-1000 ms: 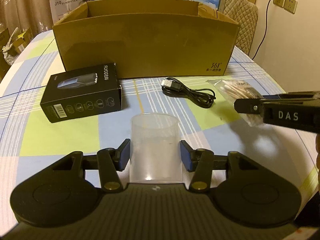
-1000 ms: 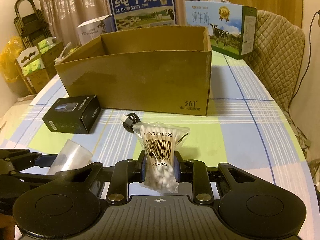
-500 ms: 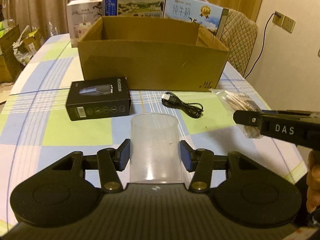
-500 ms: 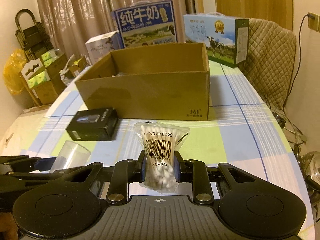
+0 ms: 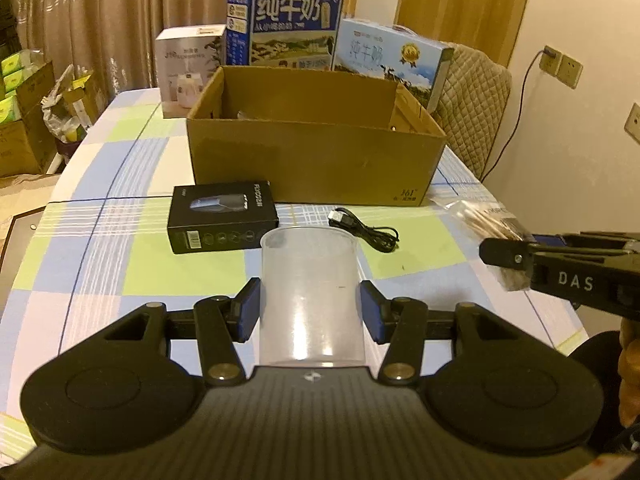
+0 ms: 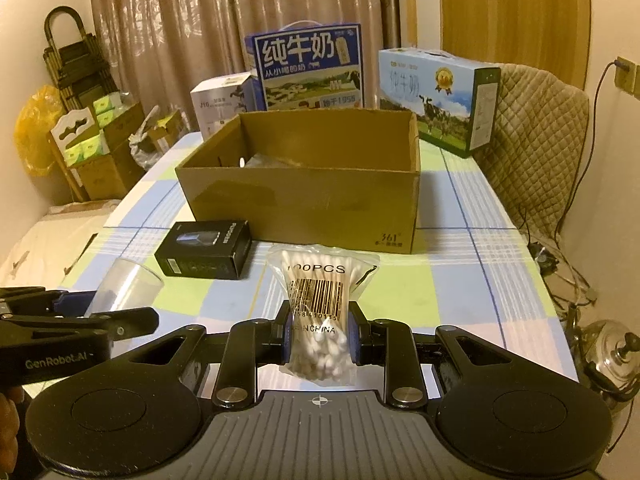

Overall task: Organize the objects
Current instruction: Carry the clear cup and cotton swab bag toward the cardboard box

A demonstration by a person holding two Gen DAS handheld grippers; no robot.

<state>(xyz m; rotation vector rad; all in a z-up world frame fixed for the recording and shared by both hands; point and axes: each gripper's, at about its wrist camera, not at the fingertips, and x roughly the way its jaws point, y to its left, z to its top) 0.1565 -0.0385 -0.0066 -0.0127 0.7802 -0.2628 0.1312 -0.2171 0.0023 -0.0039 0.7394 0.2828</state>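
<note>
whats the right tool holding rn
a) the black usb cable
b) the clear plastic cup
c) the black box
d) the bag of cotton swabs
d: in the right wrist view the right tool pinches the bag of cotton swabs between its pads, while the clear plastic cup sits in the left tool.

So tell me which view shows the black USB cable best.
The left wrist view: the black USB cable lies in plain sight on the tablecloth, in front of the cardboard box. In the right wrist view the bag of cotton swabs hides it entirely.
</note>
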